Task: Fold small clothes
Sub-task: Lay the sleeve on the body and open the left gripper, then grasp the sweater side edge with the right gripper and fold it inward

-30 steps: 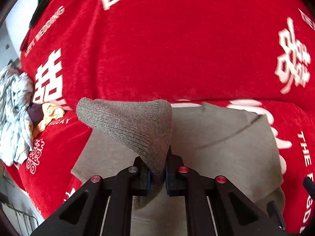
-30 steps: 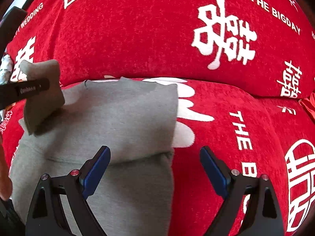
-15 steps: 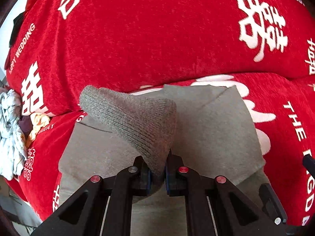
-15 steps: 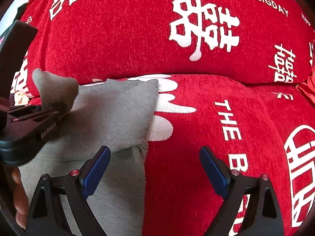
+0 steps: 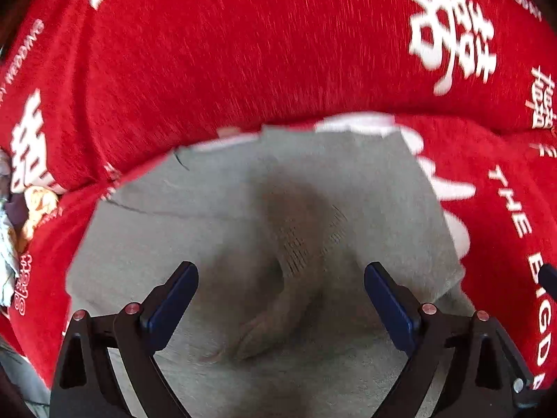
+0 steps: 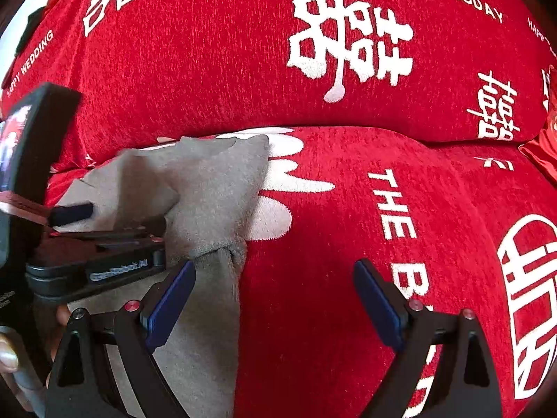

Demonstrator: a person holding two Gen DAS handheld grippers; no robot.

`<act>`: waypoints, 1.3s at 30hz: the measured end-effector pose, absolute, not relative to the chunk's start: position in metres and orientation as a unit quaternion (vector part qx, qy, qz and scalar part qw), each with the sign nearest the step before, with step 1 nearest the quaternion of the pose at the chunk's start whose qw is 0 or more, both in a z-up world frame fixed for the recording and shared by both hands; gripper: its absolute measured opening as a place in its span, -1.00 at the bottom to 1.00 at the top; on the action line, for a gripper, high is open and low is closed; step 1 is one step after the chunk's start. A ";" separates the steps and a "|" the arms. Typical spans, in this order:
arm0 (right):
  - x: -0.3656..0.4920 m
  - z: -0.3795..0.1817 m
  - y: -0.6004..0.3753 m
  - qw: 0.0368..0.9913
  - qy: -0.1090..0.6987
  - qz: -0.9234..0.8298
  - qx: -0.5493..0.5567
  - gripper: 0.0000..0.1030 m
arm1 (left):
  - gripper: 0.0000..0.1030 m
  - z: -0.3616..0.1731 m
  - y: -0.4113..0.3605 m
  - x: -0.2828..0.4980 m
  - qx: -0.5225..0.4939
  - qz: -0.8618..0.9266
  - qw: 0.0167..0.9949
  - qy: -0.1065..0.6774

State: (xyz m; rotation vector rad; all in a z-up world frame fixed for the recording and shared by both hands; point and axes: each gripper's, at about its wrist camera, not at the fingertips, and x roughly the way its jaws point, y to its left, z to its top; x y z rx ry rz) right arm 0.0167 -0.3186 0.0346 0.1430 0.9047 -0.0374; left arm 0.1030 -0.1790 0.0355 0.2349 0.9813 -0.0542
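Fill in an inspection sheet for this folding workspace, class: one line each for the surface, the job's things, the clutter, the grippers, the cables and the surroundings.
Surface: red cover with white lettering, over a seat and a back cushion.
Job's things: grey garment lies spread on the seat; its knitted cuff lies on top of it, blurred.
Clutter: heap of mixed cloth at the left edge.
Grippers: left gripper open, its jaws have just been opening, with the cuff loose between them; right gripper open, over the garment's right edge, nothing held.
Cables: nothing seen.
Surroundings: a person's fingers at the lower left in the right wrist view; otherwise only cushion.
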 end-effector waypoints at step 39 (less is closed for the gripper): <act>0.058 0.033 -0.307 0.874 0.456 0.016 0.169 0.81 | 0.98 0.001 -0.049 0.097 0.025 0.018 0.880 0.474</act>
